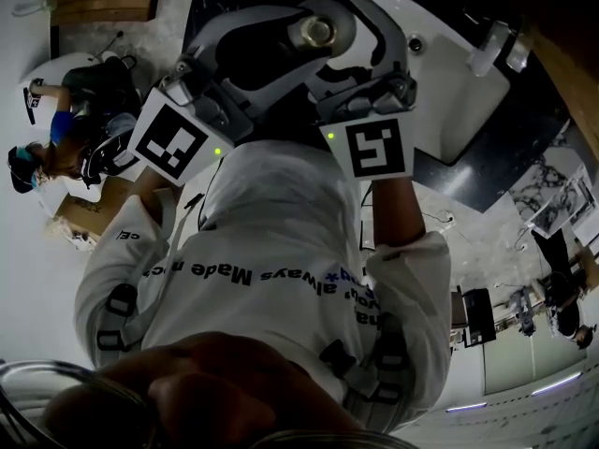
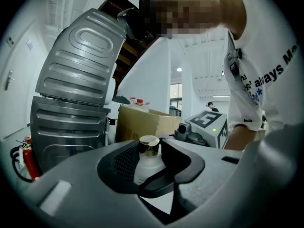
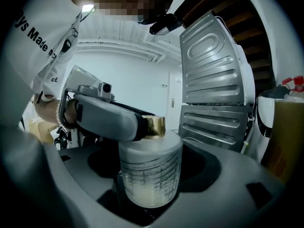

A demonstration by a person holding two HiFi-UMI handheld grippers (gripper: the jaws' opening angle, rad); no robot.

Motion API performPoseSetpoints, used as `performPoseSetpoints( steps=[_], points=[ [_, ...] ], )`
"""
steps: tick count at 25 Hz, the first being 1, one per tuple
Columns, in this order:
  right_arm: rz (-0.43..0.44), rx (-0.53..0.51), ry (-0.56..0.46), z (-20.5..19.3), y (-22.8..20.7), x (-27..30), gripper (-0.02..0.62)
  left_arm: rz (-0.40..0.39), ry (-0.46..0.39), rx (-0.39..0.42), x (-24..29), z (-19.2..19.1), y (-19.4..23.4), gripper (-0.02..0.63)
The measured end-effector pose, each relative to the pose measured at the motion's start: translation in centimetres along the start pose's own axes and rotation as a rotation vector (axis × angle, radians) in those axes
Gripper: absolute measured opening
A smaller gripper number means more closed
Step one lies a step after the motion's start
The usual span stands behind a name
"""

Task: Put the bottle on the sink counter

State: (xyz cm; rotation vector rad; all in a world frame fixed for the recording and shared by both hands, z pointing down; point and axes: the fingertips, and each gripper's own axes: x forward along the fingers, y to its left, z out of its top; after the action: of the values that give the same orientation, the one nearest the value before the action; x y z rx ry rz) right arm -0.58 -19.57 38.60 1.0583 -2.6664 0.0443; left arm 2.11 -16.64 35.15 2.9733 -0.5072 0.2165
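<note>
A frosted bottle (image 3: 149, 175) with printed measuring lines, a gold cap (image 3: 154, 126) and a little pale liquid at its bottom is held up in front of the person's chest. My right gripper (image 3: 149, 196) is shut on the bottle's body. My left gripper (image 2: 151, 151) comes in from the other side, and its jaws stand close on either side of the cap (image 2: 149, 145) without clearly pressing it. One of its fingers (image 3: 118, 122) touches the cap's side. In the head view both grippers meet at the cap (image 1: 318, 32), above the person's white shirt.
A white basin (image 1: 459, 73) set in a dark counter (image 1: 510, 143) lies beyond the grippers. A ribbed metal appliance (image 2: 71, 80), a cardboard box (image 2: 142, 122) and a red fire extinguisher (image 2: 26, 160) stand behind. Other people (image 1: 65, 129) are at the far left.
</note>
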Motion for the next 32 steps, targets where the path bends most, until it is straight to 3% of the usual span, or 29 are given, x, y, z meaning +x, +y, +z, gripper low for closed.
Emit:
performPoseSetpoints(
  steps=[16,32],
  points=[
    [0.033,0.023,0.085,-5.7,-0.7,4.4,0.333,0.064,0.066,-0.052,0.9,-6.0,4.0,0.132],
    [0.06,0.055,0.207,-10.1,-1.1,8.4,0.333,0.094,0.143,-0.016,1.5,-10.1,7.3,0.132]
  ],
)
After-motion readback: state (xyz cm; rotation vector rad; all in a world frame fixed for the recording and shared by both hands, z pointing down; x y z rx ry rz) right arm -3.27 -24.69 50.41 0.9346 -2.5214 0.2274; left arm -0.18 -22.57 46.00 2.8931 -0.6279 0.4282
